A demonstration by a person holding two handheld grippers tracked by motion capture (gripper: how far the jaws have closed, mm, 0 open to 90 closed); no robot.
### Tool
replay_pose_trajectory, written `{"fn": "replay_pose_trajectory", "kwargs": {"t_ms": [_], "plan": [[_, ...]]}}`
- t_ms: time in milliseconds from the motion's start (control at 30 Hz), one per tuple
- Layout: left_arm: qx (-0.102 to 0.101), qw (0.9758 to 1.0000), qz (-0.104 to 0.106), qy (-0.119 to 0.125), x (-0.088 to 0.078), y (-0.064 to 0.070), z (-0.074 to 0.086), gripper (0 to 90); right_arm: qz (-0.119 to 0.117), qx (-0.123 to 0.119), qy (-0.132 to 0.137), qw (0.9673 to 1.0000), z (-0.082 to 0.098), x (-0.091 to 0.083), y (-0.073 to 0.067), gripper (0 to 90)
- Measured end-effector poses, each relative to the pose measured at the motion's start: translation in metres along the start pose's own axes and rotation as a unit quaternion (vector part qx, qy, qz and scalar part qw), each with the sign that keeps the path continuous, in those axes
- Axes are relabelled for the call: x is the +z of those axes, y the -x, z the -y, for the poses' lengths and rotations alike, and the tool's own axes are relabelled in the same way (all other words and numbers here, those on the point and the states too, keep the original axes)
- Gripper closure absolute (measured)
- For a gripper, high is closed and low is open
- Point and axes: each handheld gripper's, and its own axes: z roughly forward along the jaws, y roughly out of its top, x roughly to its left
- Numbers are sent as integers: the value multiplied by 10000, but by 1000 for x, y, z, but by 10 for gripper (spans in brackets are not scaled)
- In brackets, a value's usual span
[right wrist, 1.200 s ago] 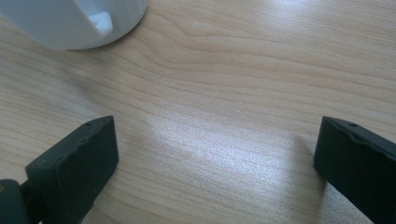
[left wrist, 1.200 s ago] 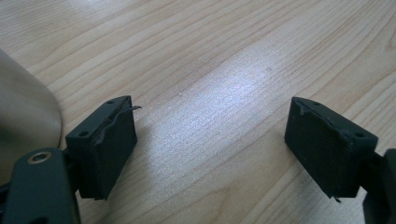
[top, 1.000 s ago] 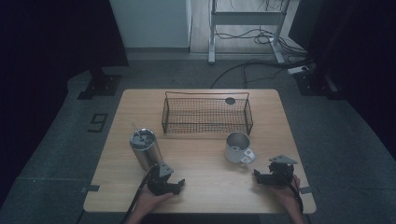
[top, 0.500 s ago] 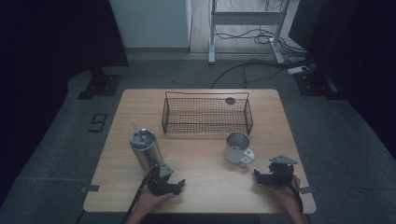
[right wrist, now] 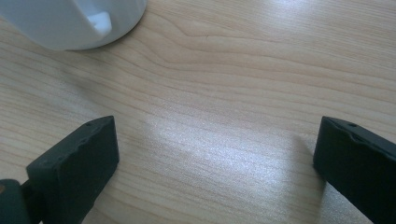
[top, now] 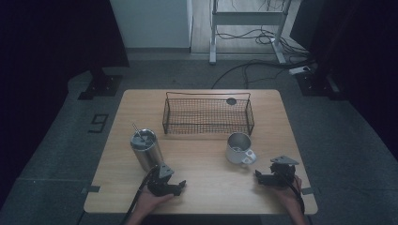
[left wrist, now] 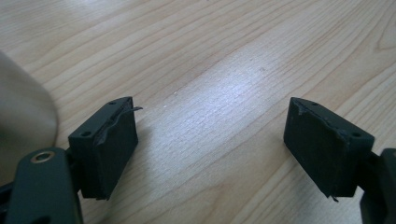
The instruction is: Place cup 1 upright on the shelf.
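Note:
A steel tumbler (top: pixel 145 150) with a lid and straw stands on the wooden table (top: pixel 211 187) at the left. My left gripper (top: pixel 176 187) rests on the table just in front of it. In the left gripper view my left gripper (left wrist: pixel 210 144) has its jaws apart over bare wood, with the tumbler's wall (left wrist: pixel 23 116) at the left edge. A metal mug (top: pixel 238 148) stands to the right of centre. My right gripper (top: pixel 260 177) lies on the table to the right of and nearer than the mug, open. In the right gripper view my right gripper (right wrist: pixel 215 163) holds nothing, and the mug (right wrist: pixel 70 18) is ahead at upper left.
A black wire basket (top: pixel 208 115) stands at the middle back of the table, with a small dark round thing (top: pixel 231 101) at its far right corner. Cables and a metal stand's legs (top: pixel 244 28) lie on the floor beyond the table.

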Motion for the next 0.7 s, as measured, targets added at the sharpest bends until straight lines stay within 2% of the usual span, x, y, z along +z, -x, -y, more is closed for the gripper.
{"fn": "replay_pose_trajectory", "kwargs": {"t_ms": [167,300,700], "plan": [[-13,9999,26,151,-8,-1,-2,178,-5,-4,-1,10000,0,0,0,0],[-84,9994,72,327,-23,-4,-5,178,-5,-6,0,10000,0,0,0,0],[-175,9986,118,495,-43,-8,-9,165,-3,-7,-2,10000,0,0,0,0]]}}
